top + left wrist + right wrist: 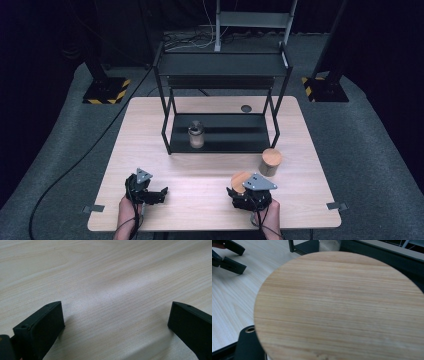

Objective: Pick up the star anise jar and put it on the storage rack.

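Right gripper (241,192) at lower right of the high view, jaws clamped on wooden lid (240,181), left gripper (159,192) wide, empty, lower left

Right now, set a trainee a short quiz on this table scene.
1. True or false: the left tongs are shut on a jar.
2. Where does the small pale jar stand?
A. on the lower shelf of the black metal two-tier rack
B. on the rack's top shelf
C. on the light wooden table in front of the rack
3. What are the right tongs gripping?

Key:
1. False. Their jaws stand wide apart over bare tabletop.
2. A.
3. The round wooden lid. A second jar with a wooden lid stands free on the table, beyond the right tongs.
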`<move>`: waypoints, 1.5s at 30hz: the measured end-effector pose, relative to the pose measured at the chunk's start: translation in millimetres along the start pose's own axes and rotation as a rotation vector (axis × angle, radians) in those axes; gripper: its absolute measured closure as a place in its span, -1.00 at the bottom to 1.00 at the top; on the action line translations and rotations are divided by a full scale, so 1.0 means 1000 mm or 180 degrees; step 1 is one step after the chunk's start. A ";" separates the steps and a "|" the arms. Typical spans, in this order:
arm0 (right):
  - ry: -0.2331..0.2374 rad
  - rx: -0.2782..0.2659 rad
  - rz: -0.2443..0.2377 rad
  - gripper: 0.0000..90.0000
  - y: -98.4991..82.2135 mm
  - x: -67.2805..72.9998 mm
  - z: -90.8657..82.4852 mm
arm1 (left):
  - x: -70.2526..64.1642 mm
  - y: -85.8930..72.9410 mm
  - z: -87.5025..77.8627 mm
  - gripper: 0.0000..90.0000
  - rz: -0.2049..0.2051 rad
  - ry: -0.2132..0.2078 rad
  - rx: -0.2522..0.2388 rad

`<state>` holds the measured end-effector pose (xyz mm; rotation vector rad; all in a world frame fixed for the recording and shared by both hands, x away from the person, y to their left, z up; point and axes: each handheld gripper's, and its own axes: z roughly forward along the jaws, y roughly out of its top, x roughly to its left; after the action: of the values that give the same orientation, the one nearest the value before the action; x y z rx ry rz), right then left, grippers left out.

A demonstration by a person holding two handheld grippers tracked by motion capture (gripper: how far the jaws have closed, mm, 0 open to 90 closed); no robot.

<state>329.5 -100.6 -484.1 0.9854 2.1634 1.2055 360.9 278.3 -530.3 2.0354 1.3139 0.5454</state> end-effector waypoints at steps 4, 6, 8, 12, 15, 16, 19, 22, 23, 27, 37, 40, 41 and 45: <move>0.0001 0.0013 -0.0016 -0.44 0.003 -0.001 0.002 | 0.000 0.000 0.000 -1.00 0.0000 0.0000 0.0000; -0.0004 0.0017 -0.0020 -0.44 0.005 -0.001 0.002 | 0.000 0.000 0.000 -1.00 0.0000 0.0000 0.0000; -0.0004 0.0013 -0.0023 -0.44 0.006 -0.002 0.003 | 0.000 0.000 0.000 -1.00 0.0000 0.0000 0.0000; -0.0011 0.0010 -0.0012 -0.44 0.008 -0.004 0.004 | 0.000 0.000 0.000 -1.00 0.0000 0.0000 0.0001; -0.0005 0.0018 -0.0014 -0.44 0.010 -0.004 0.006 | 0.000 0.000 0.000 -1.00 0.0001 0.0000 0.0001; -0.0009 0.0020 -0.0020 -0.44 0.010 -0.004 0.006 | 0.000 0.000 0.000 -1.00 0.0000 0.0000 0.0000; -0.0012 0.0011 -0.0021 -0.44 0.012 -0.005 0.007 | 0.000 0.000 0.000 -1.00 0.0000 0.0000 0.0000; -0.0008 0.0006 -0.0004 -0.44 0.012 -0.005 0.009 | 0.000 0.000 0.000 -1.00 0.0000 0.0000 0.0000; -0.0005 0.0007 -0.0002 -0.44 0.012 -0.006 0.010 | 0.000 0.000 0.000 -1.00 0.0000 0.0001 0.0001; -0.0005 0.0024 -0.0007 -0.44 0.014 -0.007 0.011 | 0.000 0.000 0.000 -1.00 0.0000 0.0001 0.0000; -0.0011 0.0024 0.0008 -0.44 0.018 -0.010 0.015 | 0.000 0.000 0.000 -1.00 -0.0001 0.0000 0.0001; -0.0015 0.0023 0.0005 -0.44 0.020 -0.011 0.016 | 0.000 0.000 0.000 -1.00 0.0000 0.0000 0.0001; -0.0016 0.0018 0.0010 -0.44 0.020 -0.012 0.016 | 0.000 0.000 0.000 -1.00 0.0001 0.0001 0.0001; -0.0018 0.0019 0.0022 -0.44 0.021 -0.014 0.018 | 0.000 0.000 0.000 -1.00 0.0000 0.0000 0.0001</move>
<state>358.1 -94.1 -474.0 0.9983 2.1623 1.1985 360.9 278.3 -530.3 2.0357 1.3140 0.5453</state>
